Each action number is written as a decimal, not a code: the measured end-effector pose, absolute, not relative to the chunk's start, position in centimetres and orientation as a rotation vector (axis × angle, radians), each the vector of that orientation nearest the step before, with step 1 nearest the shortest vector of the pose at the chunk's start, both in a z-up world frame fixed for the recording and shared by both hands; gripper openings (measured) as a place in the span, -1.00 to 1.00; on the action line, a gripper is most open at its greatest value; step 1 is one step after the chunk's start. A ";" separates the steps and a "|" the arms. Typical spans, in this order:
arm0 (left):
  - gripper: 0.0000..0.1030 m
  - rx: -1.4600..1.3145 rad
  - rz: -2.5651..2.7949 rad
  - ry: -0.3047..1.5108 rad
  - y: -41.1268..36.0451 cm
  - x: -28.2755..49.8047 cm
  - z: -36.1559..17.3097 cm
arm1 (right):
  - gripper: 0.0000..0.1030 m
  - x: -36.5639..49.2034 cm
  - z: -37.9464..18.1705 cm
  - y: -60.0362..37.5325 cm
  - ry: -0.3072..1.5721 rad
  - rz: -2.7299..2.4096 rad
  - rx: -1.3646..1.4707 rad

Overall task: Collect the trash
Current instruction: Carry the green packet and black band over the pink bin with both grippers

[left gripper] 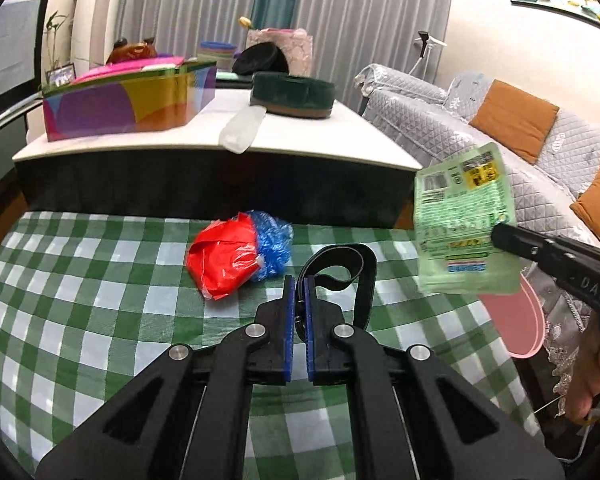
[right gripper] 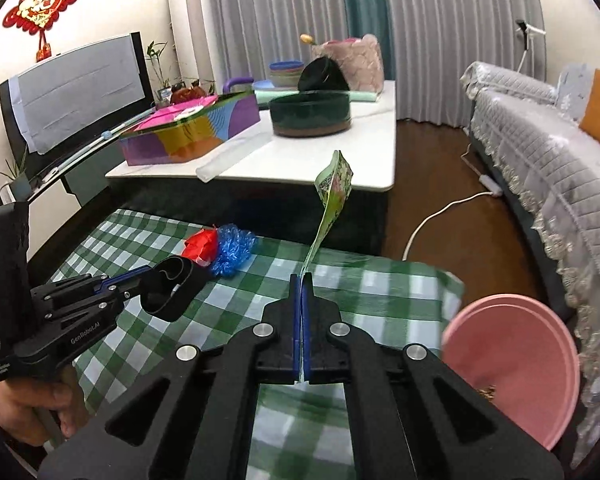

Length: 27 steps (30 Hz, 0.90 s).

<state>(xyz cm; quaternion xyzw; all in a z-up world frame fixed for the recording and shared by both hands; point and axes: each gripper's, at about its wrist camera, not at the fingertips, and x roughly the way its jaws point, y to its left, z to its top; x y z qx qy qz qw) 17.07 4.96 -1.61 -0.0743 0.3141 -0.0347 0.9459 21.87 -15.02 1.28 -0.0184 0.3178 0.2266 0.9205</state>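
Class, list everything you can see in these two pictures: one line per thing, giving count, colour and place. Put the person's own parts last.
Flat plastic wrapper: one, pale green, held up in the right gripper.
Looped strap: one, black, held in the left gripper.
Crumpled plastic bags: two, red and blue, together on the checked cloth.
Checked tablecloth: one, green and white, foreground.
Round plastic basin: one, pink, beside the cloth on the right.
Multicoloured box: one, on the white table.
Round velvet container: one, dark green, on the white table.
White table: one, behind the cloth.
Quilted sofa: one, grey, right.
Left gripper: one, black, fingers shut.
Right gripper: one, black, fingers shut.
Hand: one, on the left gripper's handle.
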 end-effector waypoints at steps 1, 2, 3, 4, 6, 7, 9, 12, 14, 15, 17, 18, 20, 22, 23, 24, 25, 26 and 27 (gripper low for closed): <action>-0.92 -0.149 -0.074 0.636 4.9 16.9 -1.4 | -0.99 21.5 1.8 -15.4 0.647 0.461 -0.042; -0.92 -0.145 -0.077 0.629 4.7 16.6 -1.1 | -0.99 21.1 2.2 -15.8 0.641 0.456 -0.047; -0.92 -0.141 -0.079 0.623 4.5 16.3 -0.9 | -0.99 20.6 2.8 -16.2 0.631 0.450 -0.057; -0.92 -0.138 -0.082 0.618 4.4 16.1 -0.6 | -0.99 20.1 3.4 -16.6 0.620 0.446 -0.065; -0.92 -0.131 -0.088 0.606 4.1 15.5 -0.2 | -0.99 19.1 4.6 -17.5 0.594 0.438 -0.081; -0.92 -0.129 -0.090 0.602 3.9 15.2 0.0 | -0.99 18.6 5.1 -17.9 0.581 0.433 -0.086; -0.92 -0.133 -0.095 0.595 3.7 14.6 0.3 | -0.99 17.7 5.7 -18.7 0.557 0.421 -0.094; -0.92 -0.137 -0.101 0.592 3.4 14.0 0.6 | -0.99 16.3 5.9 -19.8 0.519 0.390 -0.103; -0.92 -0.127 -0.106 0.589 3.0 13.6 0.7 | -0.99 15.7 5.5 -20.4 0.506 0.370 -0.104; -0.92 -0.121 -0.110 0.587 2.8 13.5 0.8 | -0.99 15.5 5.1 -20.8 0.507 0.359 -0.098; -0.92 -0.110 -0.118 0.582 2.3 13.1 1.1 | -0.99 15.3 4.7 -21.6 0.505 0.337 -0.099; -0.92 -0.106 -0.122 0.579 2.1 12.9 1.2 | -0.98 15.2 4.5 -21.7 0.503 0.329 -0.104; -0.92 -0.101 -0.129 0.575 1.6 12.6 1.4 | -0.99 15.1 4.4 -22.4 0.500 0.310 -0.109; -0.92 -0.095 -0.136 0.571 1.2 12.5 1.5 | -0.98 15.0 4.2 -23.4 0.503 0.294 -0.093; -0.92 -0.094 -0.139 0.571 1.1 12.5 1.6 | -0.98 15.0 4.2 -23.8 0.505 0.286 -0.086; -0.92 -0.092 -0.142 0.571 0.9 12.4 1.6 | -0.98 14.9 4.2 -24.1 0.505 0.277 -0.081; -0.92 -0.091 -0.145 0.571 0.8 12.4 1.6 | -0.98 14.8 4.2 -24.4 0.504 0.271 -0.077; -0.92 -0.089 -0.148 0.571 0.6 12.4 1.6 | -0.98 14.7 4.2 -24.7 0.502 0.266 -0.073; -0.92 -0.087 -0.150 0.571 0.4 12.4 1.6 | -0.98 14.6 4.3 -24.8 0.498 0.262 -0.072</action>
